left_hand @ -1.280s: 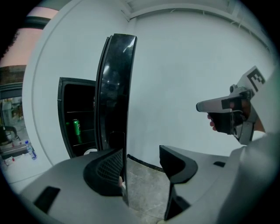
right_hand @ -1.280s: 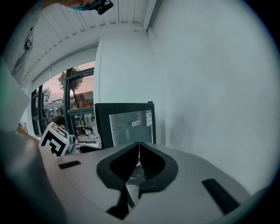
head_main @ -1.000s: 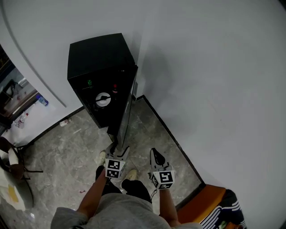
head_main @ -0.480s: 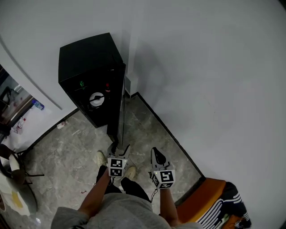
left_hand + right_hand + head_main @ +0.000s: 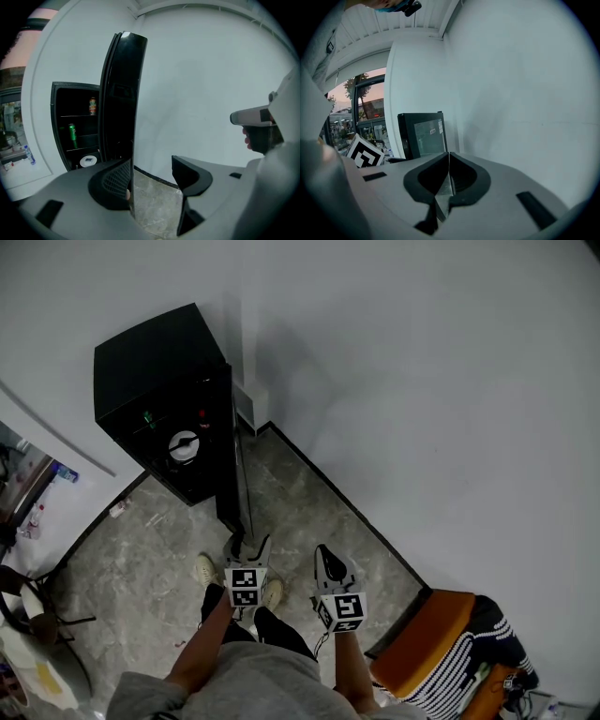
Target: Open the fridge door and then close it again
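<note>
A black mini fridge (image 5: 155, 376) stands in the corner with its door (image 5: 236, 488) swung out towards me, edge-on in the head view. Inside the fridge (image 5: 75, 126) I see a red can (image 5: 93, 106), a green can (image 5: 72, 132) and a white round thing (image 5: 87, 161). My left gripper (image 5: 246, 545) is at the door's free edge. Its jaws stand apart, with the door (image 5: 124, 93) edge lying against the inner face of the left finger (image 5: 117, 180). My right gripper (image 5: 326, 559) hangs to the right of the door, shut and empty, and its view shows the door's outer face (image 5: 423, 133).
A white wall (image 5: 422, 381) runs along the right, close to the door. An orange seat with striped cloth (image 5: 427, 648) sits at the lower right. My shoes (image 5: 206, 570) are just behind the left gripper. Bottles (image 5: 62, 472) and a chair (image 5: 28, 601) are at the far left.
The door has swung further to the right, away from the cabinet, with my left gripper staying at its edge. The right gripper has kept alongside, still shut.
</note>
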Motion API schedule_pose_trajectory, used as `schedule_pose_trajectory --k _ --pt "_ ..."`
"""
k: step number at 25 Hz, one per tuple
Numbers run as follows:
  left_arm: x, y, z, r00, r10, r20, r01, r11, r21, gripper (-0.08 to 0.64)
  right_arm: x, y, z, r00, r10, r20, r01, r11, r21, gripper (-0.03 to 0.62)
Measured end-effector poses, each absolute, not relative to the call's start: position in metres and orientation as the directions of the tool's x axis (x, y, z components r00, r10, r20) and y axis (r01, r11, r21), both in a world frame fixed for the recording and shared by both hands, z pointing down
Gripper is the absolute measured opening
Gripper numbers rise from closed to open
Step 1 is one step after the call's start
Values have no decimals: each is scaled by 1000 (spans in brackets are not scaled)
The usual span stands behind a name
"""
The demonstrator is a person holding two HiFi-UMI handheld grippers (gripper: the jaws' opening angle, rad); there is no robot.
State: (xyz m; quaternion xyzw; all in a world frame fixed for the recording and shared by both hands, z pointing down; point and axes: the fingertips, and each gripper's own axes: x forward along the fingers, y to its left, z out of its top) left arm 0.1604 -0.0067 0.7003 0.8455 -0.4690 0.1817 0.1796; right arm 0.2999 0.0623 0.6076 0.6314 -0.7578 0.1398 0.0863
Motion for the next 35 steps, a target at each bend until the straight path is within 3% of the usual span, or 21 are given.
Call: schedule_pose_trajectory --k 35 --pt "256 -4 699 682 -582 443 -699 -698 158 256 363 111 626 4 -937 349 -994 -42 -100 25"
